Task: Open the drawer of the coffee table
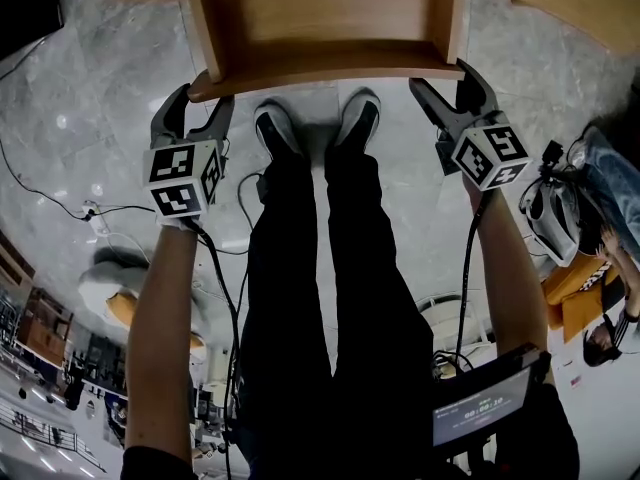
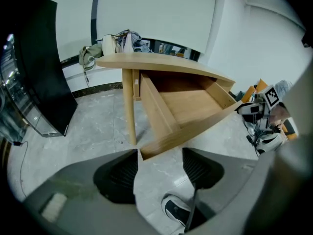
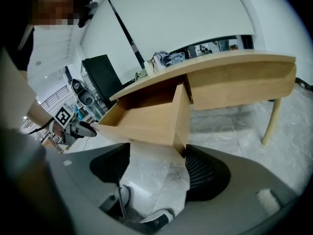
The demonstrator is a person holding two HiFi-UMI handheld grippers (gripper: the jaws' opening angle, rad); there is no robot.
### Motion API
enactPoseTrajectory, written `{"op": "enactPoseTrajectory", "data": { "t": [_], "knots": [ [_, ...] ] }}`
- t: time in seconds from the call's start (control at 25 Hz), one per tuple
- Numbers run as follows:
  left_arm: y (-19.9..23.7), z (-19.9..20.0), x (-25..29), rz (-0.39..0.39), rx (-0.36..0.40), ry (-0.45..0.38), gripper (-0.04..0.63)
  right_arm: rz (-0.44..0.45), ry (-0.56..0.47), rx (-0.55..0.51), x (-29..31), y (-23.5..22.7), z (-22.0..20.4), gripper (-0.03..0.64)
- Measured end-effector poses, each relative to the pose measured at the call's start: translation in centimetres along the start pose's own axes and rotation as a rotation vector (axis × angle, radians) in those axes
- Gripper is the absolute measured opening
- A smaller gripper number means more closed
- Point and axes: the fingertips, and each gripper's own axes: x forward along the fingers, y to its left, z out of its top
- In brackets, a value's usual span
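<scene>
Black trousers (image 1: pixel 300 308) and both forearms fill the near part of the head view. A small screen (image 1: pixel 485 406) sits low on the right, but its digits are too blurry to read. Only print I can actually make out is the black-and-white square markers on each cube (image 1: pixel 185 176).

Left hand-held gripper (image 1: pixel 205 96) sits at the left front corner of the drawer (image 1: pixel 330 28). Its jaws are spread apart, with the corner right at the tip of one pad and nothing pinched. Right hand-held gripper (image 1: pixel 442 80) is at the other front corner, same deal: jaws wide, corner just beside one pad, not clamped.

Drawer itself is pulled well out from under the tabletop (image 2: pixel 146 62) of the coffee table (image 3: pixel 244 82), light wood all over. Black shoes (image 1: pixel 275 128) with white soles stand on the grey marbled floor (image 1: pixel 100 118), just under the drawer front. Heap of clothes (image 2: pixel 122 42) sits at the far edge of the tabletop.
</scene>
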Motion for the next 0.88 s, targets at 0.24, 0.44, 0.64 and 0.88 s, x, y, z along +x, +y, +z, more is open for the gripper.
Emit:
{"op": "enactPoseTrajectory", "data": {
  "t": [0.24,0.44,0.64,0.88],
  "knots": [
    [1.2,-1.7,-2.7,0.067,-0.115,0.045,0.298,-0.03,0.043,0.068,-2.5,0.4,-0.2,0.356],
    [0.2,0.8,-7.9,0.076,-0.165,-0.009,0.298,-0.063,-0.033,0.167,-6.5,1.4,3.7,0.338],
    [-4.5,7.7,-16.2,-0.013,-0.193,-0.149,0.236,-0.03,-0.102,0.221,-11.4,7.3,9.7,0.284],
    [-10.4,21.6,-24.7,-0.156,-0.118,-0.36,0.121,0.057,-0.227,0.167,-16.0,15.7,22.3,0.196]
  ]
}}
